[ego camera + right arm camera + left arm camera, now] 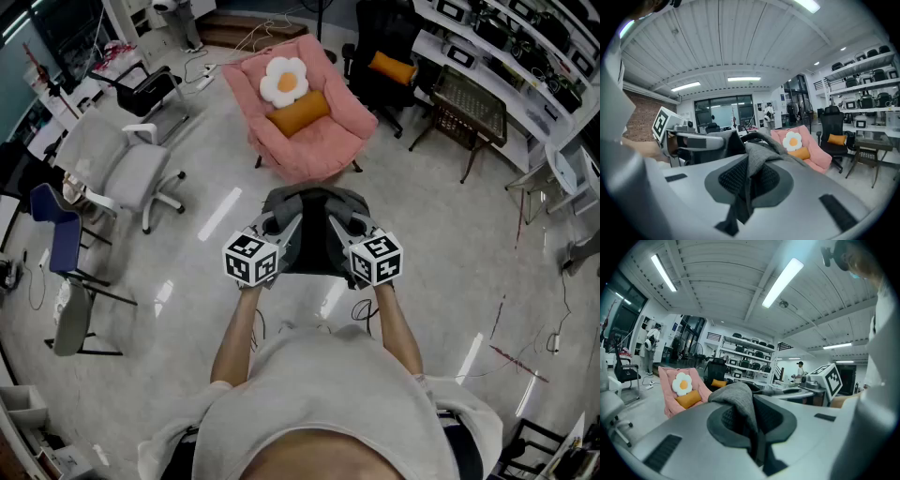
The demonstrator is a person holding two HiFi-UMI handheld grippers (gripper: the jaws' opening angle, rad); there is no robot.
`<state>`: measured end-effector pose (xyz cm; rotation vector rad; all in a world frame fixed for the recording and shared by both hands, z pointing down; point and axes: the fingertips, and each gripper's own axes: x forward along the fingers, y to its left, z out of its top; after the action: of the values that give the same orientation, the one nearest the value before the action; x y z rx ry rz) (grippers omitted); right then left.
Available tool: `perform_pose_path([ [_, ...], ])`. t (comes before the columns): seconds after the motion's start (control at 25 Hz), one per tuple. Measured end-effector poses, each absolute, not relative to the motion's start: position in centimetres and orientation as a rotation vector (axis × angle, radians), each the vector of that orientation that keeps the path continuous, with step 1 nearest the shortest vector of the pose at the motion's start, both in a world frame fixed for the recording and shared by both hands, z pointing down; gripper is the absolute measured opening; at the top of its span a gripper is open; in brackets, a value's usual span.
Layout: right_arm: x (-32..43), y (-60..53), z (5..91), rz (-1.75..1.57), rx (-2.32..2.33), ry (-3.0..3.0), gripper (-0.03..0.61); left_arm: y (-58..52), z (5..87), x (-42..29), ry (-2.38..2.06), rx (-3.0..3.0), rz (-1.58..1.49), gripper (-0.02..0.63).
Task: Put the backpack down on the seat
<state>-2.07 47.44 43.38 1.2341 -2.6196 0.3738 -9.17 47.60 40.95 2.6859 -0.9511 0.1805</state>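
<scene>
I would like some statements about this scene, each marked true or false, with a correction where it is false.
1. The left gripper and the right gripper are each shut on fabric of the grey backpack. True.
2. The backpack already rests on the pink armchair. False: it is held in the air, apart from the armchair.
3. A flower-shaped cushion lies on the armchair. True.
4. The cushion below it is blue. False: it is an orange cushion.
</scene>
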Motion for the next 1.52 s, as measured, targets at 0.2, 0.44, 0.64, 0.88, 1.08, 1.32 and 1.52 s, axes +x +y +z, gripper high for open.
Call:
perform_pose_path([
  [0.2,-1.3,47.2,43.3,0.365,1.231,-2.619,0.025,47.4,40.8,-8.4,-0.956,2.689,0.182,0.035],
  [0.44,-0.1,47.7,43.8,0.375,1.206,-2.629,0.025,48.0,41.2,-7.1,-0.970,2.681,0.197,0.035],
  [0.64,1.4,48.2,44.7,0.411,1.168,-2.649,0.025,48.6,42.0,-5.5,-0.999,2.657,0.209,0.035],
  [0.88,2.8,48.7,45.7,0.427,1.114,-2.659,0.026,49.4,43.0,-4.1,-1.033,2.628,0.211,0.035],
  [1.08,3.1,47.9,45.7,0.421,1.096,-2.665,0.026,48.8,43.2,-3.9,-1.050,2.616,0.205,0.035],
  [1.32,3.6,46.2,46.2,0.434,1.108,-2.672,0.026,47.2,43.8,-3.4,-1.031,2.628,0.201,0.035],
  [1.52,3.4,43.5,46.7,0.435,1.118,-2.666,0.026,44.4,44.3,-3.6,-1.024,2.629,0.194,0.035],
])
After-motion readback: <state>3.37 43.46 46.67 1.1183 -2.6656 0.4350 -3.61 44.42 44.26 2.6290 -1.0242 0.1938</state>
